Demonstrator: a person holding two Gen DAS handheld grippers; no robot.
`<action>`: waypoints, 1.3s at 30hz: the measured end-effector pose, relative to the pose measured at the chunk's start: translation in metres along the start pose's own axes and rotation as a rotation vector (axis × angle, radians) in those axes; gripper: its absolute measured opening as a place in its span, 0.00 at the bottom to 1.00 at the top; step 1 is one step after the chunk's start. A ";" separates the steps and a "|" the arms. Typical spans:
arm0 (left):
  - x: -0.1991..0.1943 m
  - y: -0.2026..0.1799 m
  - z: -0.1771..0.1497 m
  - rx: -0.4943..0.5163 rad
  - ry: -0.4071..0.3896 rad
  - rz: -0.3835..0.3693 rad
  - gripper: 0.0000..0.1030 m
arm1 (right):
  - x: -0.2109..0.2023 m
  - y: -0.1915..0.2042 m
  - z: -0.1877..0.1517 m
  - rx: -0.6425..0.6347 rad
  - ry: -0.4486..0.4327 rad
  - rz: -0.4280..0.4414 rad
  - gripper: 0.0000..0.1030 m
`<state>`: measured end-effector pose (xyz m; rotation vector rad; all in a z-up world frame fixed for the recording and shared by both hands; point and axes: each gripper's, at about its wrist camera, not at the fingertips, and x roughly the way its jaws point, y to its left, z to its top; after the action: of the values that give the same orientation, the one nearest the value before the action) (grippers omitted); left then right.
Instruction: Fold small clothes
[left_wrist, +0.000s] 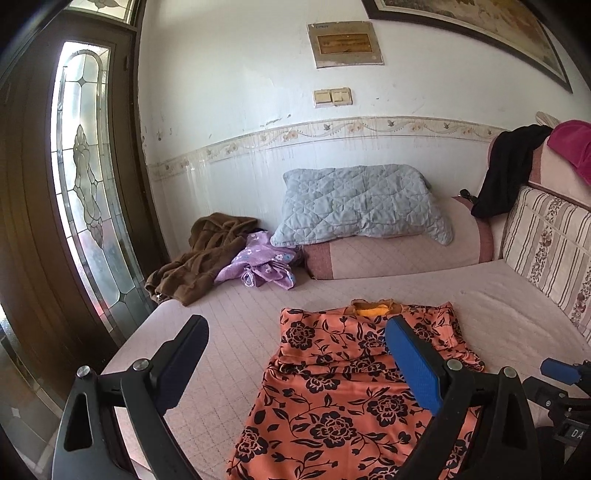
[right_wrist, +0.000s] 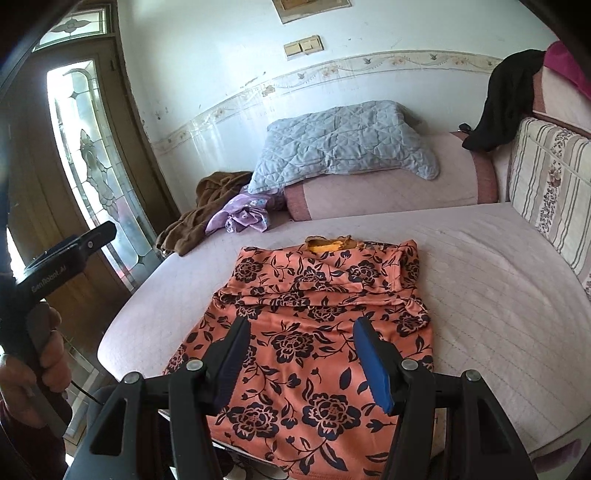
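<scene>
An orange top with black flowers (right_wrist: 314, 332) is lying flat on a pale pink quilted sofa seat (right_wrist: 498, 277), near its front edge and a little toward the left end; its yellow-lined neck is pointing toward the back of the seat, and its hem is hanging slightly over the front edge. The sleeves are looking already tucked in across the chest, forming a raised band of doubled cloth, so the first folds are seeming done; the lengthwise fold, bringing hem to neck, is appearing to be what is left. The right gripper (right_wrist: 306, 362) is hovering above the lower half of the top with its blue-padded fingers spread wide and holding nothing; whether it is touching the cloth is hard to tell. The left gripper (left_wrist: 295, 354) is also standing spread and empty, its left finger over bare seat just beside the garment's left edge and its right finger over the garment's upper middle. At the far left corner of the seat a brown garment (left_wrist: 199, 254) and a purple flowered garment (left_wrist: 262, 266) are lying crumpled, probably waiting their turn; a grey quilted pillow (left_wrist: 358, 203) is resting on the bolster behind them.
</scene>
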<state>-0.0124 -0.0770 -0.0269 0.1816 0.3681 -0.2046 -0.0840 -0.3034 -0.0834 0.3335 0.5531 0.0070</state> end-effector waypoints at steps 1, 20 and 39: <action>-0.002 -0.001 0.001 0.000 -0.003 0.001 0.94 | -0.001 0.000 -0.001 0.000 0.001 0.002 0.60; 0.009 0.008 -0.016 0.001 0.058 0.025 0.94 | -0.003 0.000 -0.018 0.007 0.047 0.017 0.60; 0.154 0.126 -0.206 -0.274 0.766 -0.055 0.44 | 0.077 -0.103 -0.109 0.240 0.469 -0.247 0.64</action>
<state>0.0881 0.0627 -0.2556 -0.0297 1.1565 -0.1299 -0.0830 -0.3602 -0.2422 0.5000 1.0624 -0.2262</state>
